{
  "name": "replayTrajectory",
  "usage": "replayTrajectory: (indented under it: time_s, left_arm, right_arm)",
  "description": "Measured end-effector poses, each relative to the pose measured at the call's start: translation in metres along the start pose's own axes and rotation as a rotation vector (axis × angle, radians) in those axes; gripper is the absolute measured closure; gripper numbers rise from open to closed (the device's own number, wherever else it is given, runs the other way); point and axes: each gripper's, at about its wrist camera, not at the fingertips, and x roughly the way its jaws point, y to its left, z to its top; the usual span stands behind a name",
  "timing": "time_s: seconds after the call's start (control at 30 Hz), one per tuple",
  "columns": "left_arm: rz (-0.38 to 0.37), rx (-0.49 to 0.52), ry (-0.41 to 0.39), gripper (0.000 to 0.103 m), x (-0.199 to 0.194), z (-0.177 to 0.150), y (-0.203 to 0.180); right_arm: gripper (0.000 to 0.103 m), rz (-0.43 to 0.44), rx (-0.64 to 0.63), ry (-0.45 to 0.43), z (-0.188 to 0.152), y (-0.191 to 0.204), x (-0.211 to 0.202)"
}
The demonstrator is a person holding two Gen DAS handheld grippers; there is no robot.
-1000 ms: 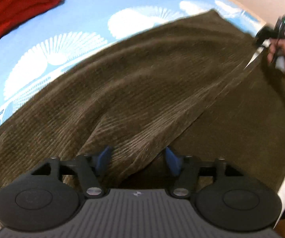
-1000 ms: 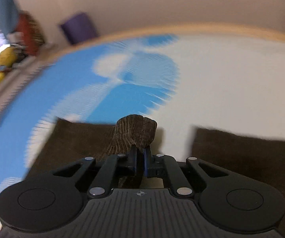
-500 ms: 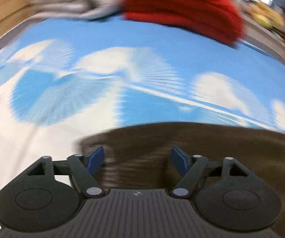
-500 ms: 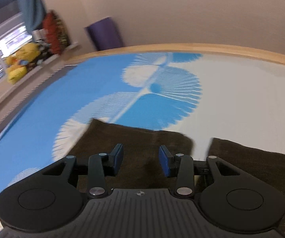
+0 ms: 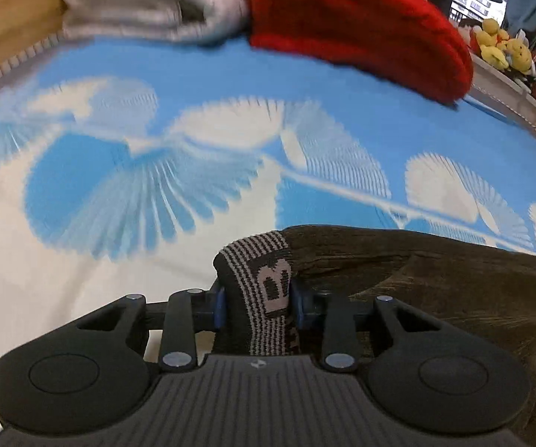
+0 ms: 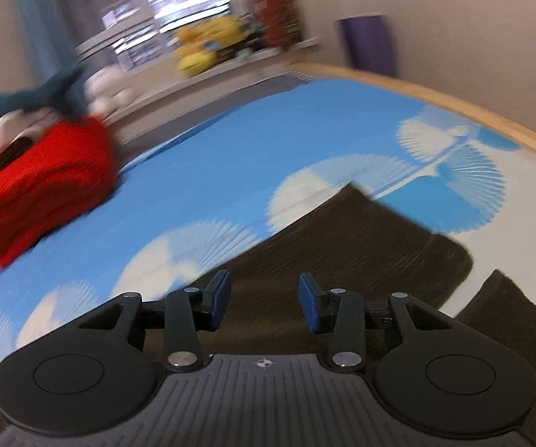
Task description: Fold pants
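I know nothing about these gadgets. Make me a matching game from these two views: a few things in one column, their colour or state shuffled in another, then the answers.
Things:
1. left hand-held gripper
2. right hand-held gripper
3. folded blanket
4. pants

States or colours:
A. red
B. dark brown, lying on the bedsheet
C. open, holding nothing
D. shut on the striped waistband

Pairs: 1-D, 2-C, 3-A, 4-B
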Motion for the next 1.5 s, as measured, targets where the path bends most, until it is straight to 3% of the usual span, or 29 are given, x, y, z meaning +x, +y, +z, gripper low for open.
replayTrajectory:
  time_s: [0.1, 0.17, 0.23, 0.33, 0.47, 0.5, 0.6, 0.67, 0.7, 0.77, 0.87, 0.97, 1.17, 1.27, 1.3, 1.37, 1.4, 1.5]
  left_arm:
    - [0.036, 0.008, 0.042, 0.057, -0.003, 0.002, -0.005]
    - [0.073, 0.004, 0.083, 0.057, -0.011, 0.004, -0.007]
    - [0.078, -0.001, 0.048, 0.054, -0.042, 0.006, -0.008]
    - [0.050, -0.034, 0.093, 0.049, -0.086, 0.003, -0.006]
    - [0.010, 0.012, 0.161, 0.036, -0.139, -0.030, -0.004]
    - [0.002, 0.031, 0.161, 0.032, -0.150, -0.042, -0.003]
    - [-0.018, 0.044, 0.125, 0.031, -0.168, -0.083, 0.004]
    - [-0.015, 0.033, 0.144, 0.032, -0.164, -0.112, 0.013]
    - [0.028, 0.053, 0.197, 0.038, -0.157, -0.120, 0.014]
    - [0.059, 0.054, 0.200, 0.038, -0.154, -0.125, 0.020]
    - [0.031, 0.028, 0.218, 0.036, -0.150, -0.128, 0.030]
    - [0.034, -0.004, 0.300, 0.036, -0.134, -0.131, 0.033]
    - [0.050, 0.076, 0.360, 0.035, -0.118, -0.138, 0.022]
    - [0.020, 0.073, 0.357, 0.054, -0.118, -0.139, 0.023]
    - [0.026, 0.095, 0.340, 0.072, -0.121, -0.139, 0.022]
    - [0.018, 0.126, 0.312, 0.087, -0.128, -0.137, 0.020]
    - [0.017, 0.132, 0.299, 0.092, -0.132, -0.137, 0.019]
    - [0.014, 0.115, 0.271, 0.093, -0.145, -0.135, 0.023]
  right_arm:
    - [0.057, 0.036, -0.113, 0.054, -0.025, 0.014, -0.029]
    - [0.055, 0.049, -0.161, 0.095, -0.045, 0.016, -0.044]
    - [0.055, 0.043, -0.188, 0.118, -0.064, 0.014, -0.055]
    - [0.055, 0.005, -0.186, 0.148, -0.080, 0.003, -0.066]
    - [0.055, -0.040, -0.121, 0.139, -0.086, -0.017, -0.073]
    - [0.055, -0.037, -0.111, 0.141, -0.089, -0.021, -0.074]
    - [0.055, -0.047, -0.092, 0.122, -0.094, -0.030, -0.087]
    - [0.055, -0.044, -0.102, 0.099, -0.097, -0.037, -0.096]
    - [0.055, -0.055, -0.121, 0.085, -0.099, -0.040, -0.101]
    - [0.055, -0.102, -0.143, 0.080, -0.099, -0.053, -0.105]
    - [0.055, -0.138, -0.038, 0.116, -0.102, -0.083, -0.107]
    - [0.055, -0.198, 0.054, 0.149, -0.108, -0.108, -0.106]
    - [0.055, -0.240, 0.152, 0.203, -0.120, -0.134, -0.100]
    - [0.055, -0.244, 0.152, 0.211, -0.124, -0.136, -0.102]
    - [0.055, -0.245, 0.147, 0.212, -0.124, -0.136, -0.102]
    - [0.055, -0.243, 0.135, 0.211, -0.124, -0.133, -0.101]
    - [0.055, -0.242, 0.128, 0.209, -0.124, -0.132, -0.101]
    - [0.055, -0.225, 0.101, 0.197, -0.121, -0.123, -0.100]
